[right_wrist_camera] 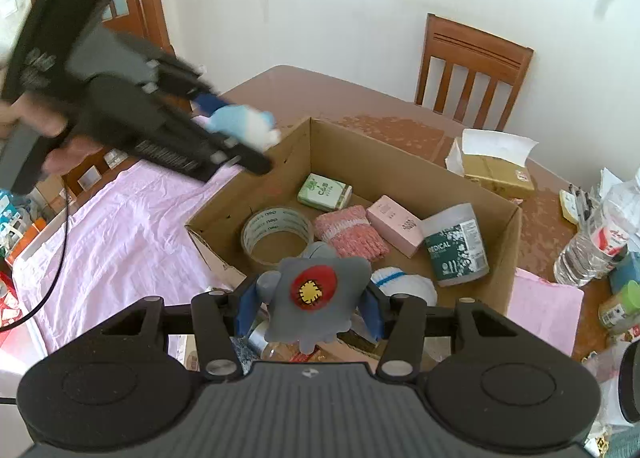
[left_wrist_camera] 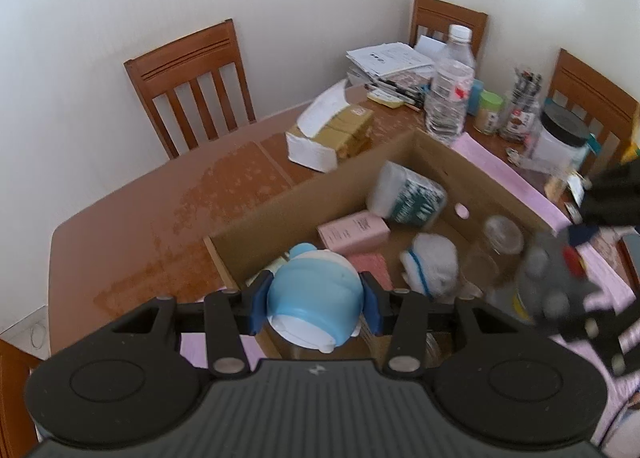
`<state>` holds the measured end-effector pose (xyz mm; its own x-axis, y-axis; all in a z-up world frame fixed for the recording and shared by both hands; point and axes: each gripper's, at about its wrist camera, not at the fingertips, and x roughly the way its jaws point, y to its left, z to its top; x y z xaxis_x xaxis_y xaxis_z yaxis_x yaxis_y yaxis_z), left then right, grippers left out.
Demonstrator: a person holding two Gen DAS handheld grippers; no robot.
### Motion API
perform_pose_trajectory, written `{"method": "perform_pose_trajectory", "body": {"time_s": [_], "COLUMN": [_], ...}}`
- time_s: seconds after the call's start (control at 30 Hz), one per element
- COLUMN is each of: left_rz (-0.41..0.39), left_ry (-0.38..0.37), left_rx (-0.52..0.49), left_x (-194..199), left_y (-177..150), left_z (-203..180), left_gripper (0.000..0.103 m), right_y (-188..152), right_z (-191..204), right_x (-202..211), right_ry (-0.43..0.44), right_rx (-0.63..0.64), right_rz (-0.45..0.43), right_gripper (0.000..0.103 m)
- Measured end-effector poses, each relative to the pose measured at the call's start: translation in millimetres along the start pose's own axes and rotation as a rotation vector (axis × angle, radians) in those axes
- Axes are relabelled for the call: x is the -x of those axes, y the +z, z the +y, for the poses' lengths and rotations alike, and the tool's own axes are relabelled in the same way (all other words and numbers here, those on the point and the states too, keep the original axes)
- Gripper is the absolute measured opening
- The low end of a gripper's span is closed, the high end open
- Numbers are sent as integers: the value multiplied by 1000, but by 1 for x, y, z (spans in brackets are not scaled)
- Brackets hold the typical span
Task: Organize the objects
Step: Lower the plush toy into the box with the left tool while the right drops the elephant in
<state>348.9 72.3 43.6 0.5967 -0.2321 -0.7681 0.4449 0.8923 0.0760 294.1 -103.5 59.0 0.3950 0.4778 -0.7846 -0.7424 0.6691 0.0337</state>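
left tongs (left_wrist_camera: 314, 304) clamped on blue toy (left_wrist_camera: 312, 294), right tongs (right_wrist_camera: 308, 308) clamped on grey plush (right_wrist_camera: 316, 294); both above cardboard box (right_wrist_camera: 400, 162). i keep grips firm, lift clear of walls, avoid collision.

In my left tongs (left_wrist_camera: 314, 304) with their blue pads I see a pale blue toy (left_wrist_camera: 312, 290) with a white underside, and in my right tongs (right_wrist_camera: 308, 308) a grey toy (right_wrist_camera: 320, 290) marked by a red oval around a yellow patch stitched in black. The brown cardboard box (right_wrist_camera: 360, 162) shows me a pink carton (right_wrist_camera: 394, 225), a pink-and-white knitted cloth (right_wrist_camera: 350, 232), a green-and-white packet (right_wrist_camera: 325, 192), a clear tape roll (right_wrist_camera: 278, 236) with dark lettering, a white tub with a dark green label (right_wrist_camera: 458, 246) and a white plush with a blue stripe (right_wrist_camera: 404, 283). The reddish-brown table (left_wrist_camera: 160, 226) has a blotchy worn pattern and carries a light pink cloth (right_wrist_camera: 120, 234).
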Motion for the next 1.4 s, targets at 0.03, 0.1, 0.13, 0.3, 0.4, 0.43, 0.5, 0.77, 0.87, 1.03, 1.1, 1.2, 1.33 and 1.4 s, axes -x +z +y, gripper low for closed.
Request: {"method": "perform_pose_trajectory", "body": {"time_s": [0.03,0.1,0.13,0.3,0.4,0.43,0.5,0.77,0.87,1.03,1.1,1.2,1.33,1.4], "left_rz": [-1,-4,-3,-6,-2,-2,-8,-36,-48,-48,-44,-46,-46,-51], "left_ry": [2,11,19,53,43,42,43,25,26,32,33,34,38,47], "left_rx": [4,13,22,55,69,69,67,55,56,65,71,78,106,130], "left_x": [-5,-13,-17,-28,-29,-28,-26,-9,-4,0,1,5,16,23], "left_y": [4,10,12,11,7,6,3,-6,-9,-19,-22,-26,-32,-37], "left_z": [4,9,12,22,26,26,27,27,28,29,31,32,34,35], "left_gripper": [46,50,63,90,93,94,95,96,98,99,99,99,99,99], "right_y": [0,2,3,6,8,9,11,25,32,36,36,33,28,26], "right_z": [0,-1,-2,-6,-7,-7,-7,-4,0,9,11,12,14,17], "right_x": [-2,-6,-8,-17,-22,-24,-27,-39,-42,-43,-45,-47,-44,-40], "right_ry": [1,1,1,-1,-2,-2,-2,4,22,6,-1,-16,-32,-34], "right_rx": [-1,-2,-3,-11,-12,-9,-7,20,34,56,56,47,31,20], "right_rz": [2,8,10,22,32,35,41,51,47,19,29,42,53,51], "right_gripper": [57,57,57,57,57,57,57,57,65,91,94,95,100,102]}}
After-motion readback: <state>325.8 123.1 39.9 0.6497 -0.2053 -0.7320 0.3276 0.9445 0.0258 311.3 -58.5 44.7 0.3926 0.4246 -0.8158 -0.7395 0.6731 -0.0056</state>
